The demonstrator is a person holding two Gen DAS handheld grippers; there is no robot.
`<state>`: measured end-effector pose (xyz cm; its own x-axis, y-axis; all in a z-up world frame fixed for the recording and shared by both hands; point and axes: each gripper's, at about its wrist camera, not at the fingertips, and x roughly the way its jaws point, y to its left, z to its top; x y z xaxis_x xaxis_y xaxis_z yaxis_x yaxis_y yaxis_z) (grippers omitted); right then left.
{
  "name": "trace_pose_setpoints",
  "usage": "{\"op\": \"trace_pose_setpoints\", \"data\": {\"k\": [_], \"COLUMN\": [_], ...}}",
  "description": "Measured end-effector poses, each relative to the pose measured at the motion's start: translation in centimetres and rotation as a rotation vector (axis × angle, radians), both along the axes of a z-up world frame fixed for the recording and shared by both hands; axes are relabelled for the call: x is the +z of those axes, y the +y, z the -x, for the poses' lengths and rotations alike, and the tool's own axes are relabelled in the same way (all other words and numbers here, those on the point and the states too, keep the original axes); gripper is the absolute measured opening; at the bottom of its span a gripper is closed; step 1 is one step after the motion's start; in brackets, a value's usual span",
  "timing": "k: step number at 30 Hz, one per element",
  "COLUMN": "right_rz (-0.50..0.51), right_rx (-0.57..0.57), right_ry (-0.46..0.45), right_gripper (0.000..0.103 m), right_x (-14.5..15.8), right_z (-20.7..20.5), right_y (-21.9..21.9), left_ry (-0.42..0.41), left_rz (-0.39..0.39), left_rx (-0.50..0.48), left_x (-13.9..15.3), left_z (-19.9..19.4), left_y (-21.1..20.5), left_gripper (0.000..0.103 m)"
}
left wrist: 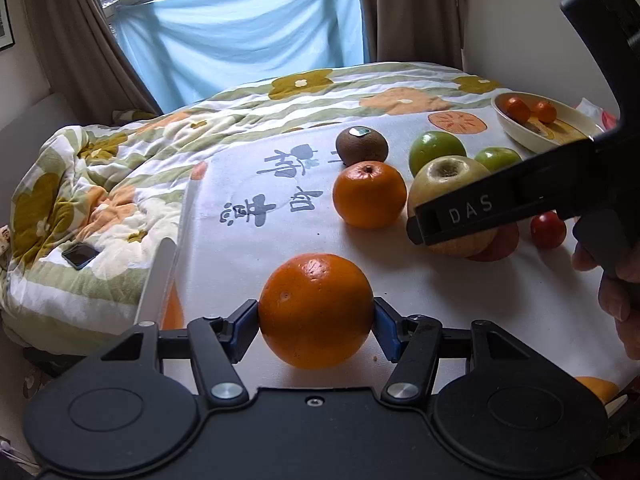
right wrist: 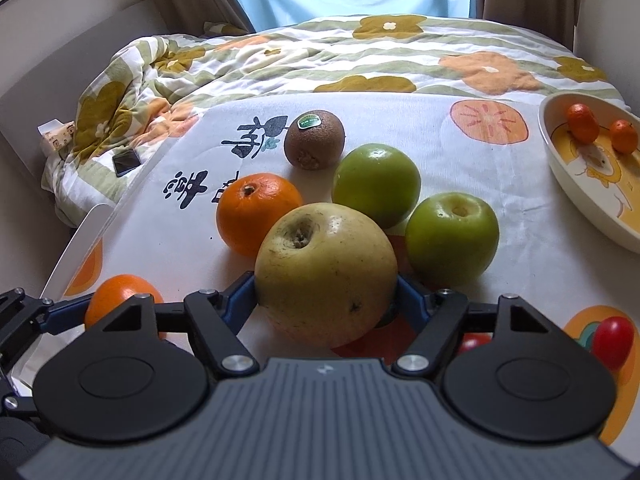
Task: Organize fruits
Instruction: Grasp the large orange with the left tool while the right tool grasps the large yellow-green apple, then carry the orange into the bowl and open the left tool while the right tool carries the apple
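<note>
Both tools loaded at once. Left gripper point(left wrist: 316, 314) clamped on a big orange point(left wrist: 316, 310), pads touching its two sides; whether the fruit sits on the cloth point(left wrist: 248, 264) or hangs just above it, I cannot tell. Right gripper point(right wrist: 326, 294) clenched on the yellow apple point(right wrist: 326, 272), again a pad on each side.

Landmark: the bowl point(right wrist: 560, 168), at the far right of the cloth.
- Inside the bowl: two small oranges point(right wrist: 582, 122) only.
- Well left of the bowl, loose on the cloth: two green apples point(right wrist: 376, 184), touching or nearly so; a mid-sized orange point(right wrist: 256, 212) further left, beside the yellow apple; a kiwi point(right wrist: 314, 140) behind them, sticker on top.
- Nearer the viewer than the bowl: a red tomato point(right wrist: 612, 340) at the cloth's near right, and a second red one partly hidden behind the right gripper.
- Big orange farthest from the bowl, near left.

Progress, as I judge it: early. Two pieces sorted, two in the grippers, about six still lying out. If the bowl takes the oranges, the left gripper has the longer carry, across the whole pile.

A phone point(right wrist: 126, 162) lies on the quilt point(right wrist: 280, 64), off the cloth.
</note>
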<state>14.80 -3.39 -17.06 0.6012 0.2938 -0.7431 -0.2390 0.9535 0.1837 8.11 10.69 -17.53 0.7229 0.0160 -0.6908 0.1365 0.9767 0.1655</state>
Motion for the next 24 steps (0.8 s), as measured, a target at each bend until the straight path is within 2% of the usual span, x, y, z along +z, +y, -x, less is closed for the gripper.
{"op": "trace_pose_setpoints", "data": {"k": [6, 13, 18, 24], "right_rz": [-0.033, -0.054, -0.078, -0.078], "right_rx": [0.007, 0.012, -0.015, -0.051], "right_ry": [-0.021, -0.062, -0.075, -0.109], "right_gripper": [0.088, 0.088, 0.088, 0.088], "right_x": [1.2, 4.8, 8.3, 11.7], "right_z": [0.8, 1.9, 2.7, 3.6], "right_y": [-0.5, -2.3, -5.4, -11.0], "left_ry": [-0.022, -0.070, -0.099, -0.130], "left_rz": [0.003, 0.005, 0.007, 0.005], "left_rx": [0.030, 0.047, 0.038, 0.023], "left_x": [1.4, 4.8, 8.2, 11.3], "left_z": [0.7, 1.7, 2.1, 2.1], "left_y": [0.3, -0.2, -1.7, -4.9], "left_gripper": [0.064, 0.064, 0.064, 0.064]}}
